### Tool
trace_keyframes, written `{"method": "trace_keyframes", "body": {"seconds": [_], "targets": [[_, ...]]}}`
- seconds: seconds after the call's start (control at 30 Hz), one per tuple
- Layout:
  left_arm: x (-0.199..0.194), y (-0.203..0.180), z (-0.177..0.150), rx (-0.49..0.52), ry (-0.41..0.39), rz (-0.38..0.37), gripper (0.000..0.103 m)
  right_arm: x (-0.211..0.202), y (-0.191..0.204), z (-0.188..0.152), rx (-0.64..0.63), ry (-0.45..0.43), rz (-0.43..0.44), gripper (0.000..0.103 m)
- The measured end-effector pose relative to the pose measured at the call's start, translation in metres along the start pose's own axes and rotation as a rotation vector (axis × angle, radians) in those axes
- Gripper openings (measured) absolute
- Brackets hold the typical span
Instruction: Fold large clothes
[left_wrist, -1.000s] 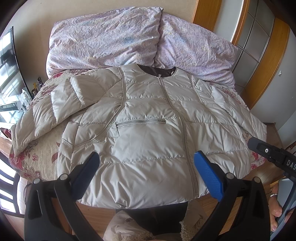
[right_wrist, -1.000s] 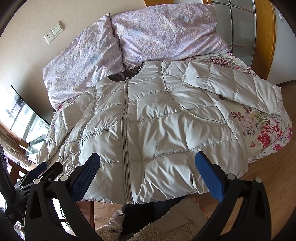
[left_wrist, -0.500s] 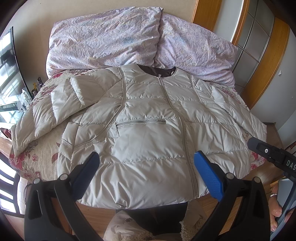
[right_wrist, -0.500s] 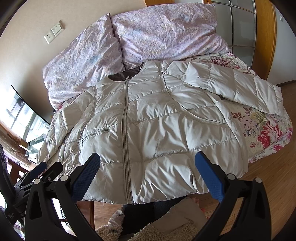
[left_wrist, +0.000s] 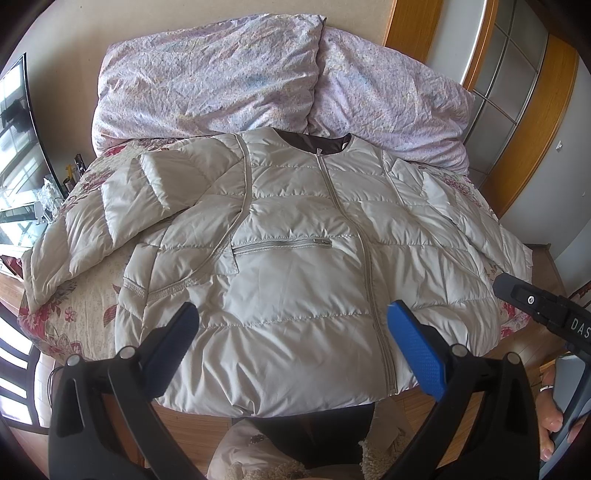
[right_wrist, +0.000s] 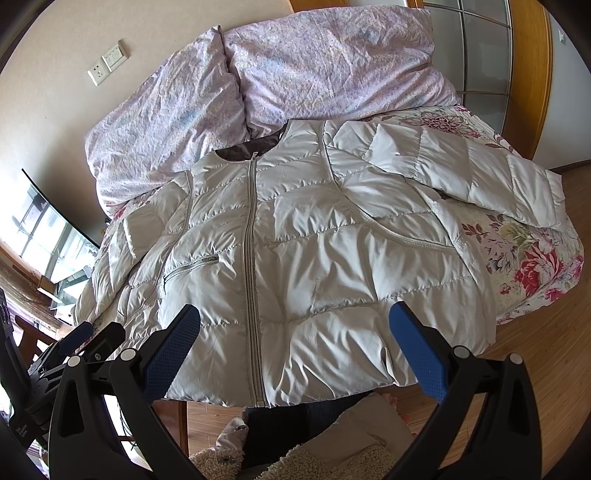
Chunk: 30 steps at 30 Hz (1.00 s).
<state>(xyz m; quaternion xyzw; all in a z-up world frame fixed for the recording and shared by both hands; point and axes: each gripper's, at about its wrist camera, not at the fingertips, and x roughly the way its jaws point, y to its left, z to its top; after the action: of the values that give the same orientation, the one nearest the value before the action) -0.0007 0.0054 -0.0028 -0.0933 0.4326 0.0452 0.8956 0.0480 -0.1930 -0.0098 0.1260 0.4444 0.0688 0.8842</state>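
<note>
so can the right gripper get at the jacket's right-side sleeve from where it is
Probably yes. The right gripper hangs open over the jacket hem, and the sleeve lies spread on the bedspread with nothing on top of it.

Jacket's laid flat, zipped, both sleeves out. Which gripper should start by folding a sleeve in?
Either, roughly; slight lean to the right gripper. Its sleeve lies spread, fully on the bed. The left gripper is open too; the jacket is untouched.

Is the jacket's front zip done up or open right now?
Done up. The zip runs closed from collar to hem on the jacket, with both front panels meeting and no lining showing below the neck.
</note>
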Motion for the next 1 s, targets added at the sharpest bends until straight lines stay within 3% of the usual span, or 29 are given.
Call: {"method": "trace_keyframes", "body": {"seconds": [0.73,1.0], "targets": [[0.000,0.000,0.000,0.000,0.002,0.001,0.101,0.009,-0.003,0.001,0.005,0.002,-0.004,0.102],[0.014,0.000,0.007,0.004,0.001,0.027,0.101,0.023,-0.039,0.012,0.109,-0.041,-0.054,0.102]]}}
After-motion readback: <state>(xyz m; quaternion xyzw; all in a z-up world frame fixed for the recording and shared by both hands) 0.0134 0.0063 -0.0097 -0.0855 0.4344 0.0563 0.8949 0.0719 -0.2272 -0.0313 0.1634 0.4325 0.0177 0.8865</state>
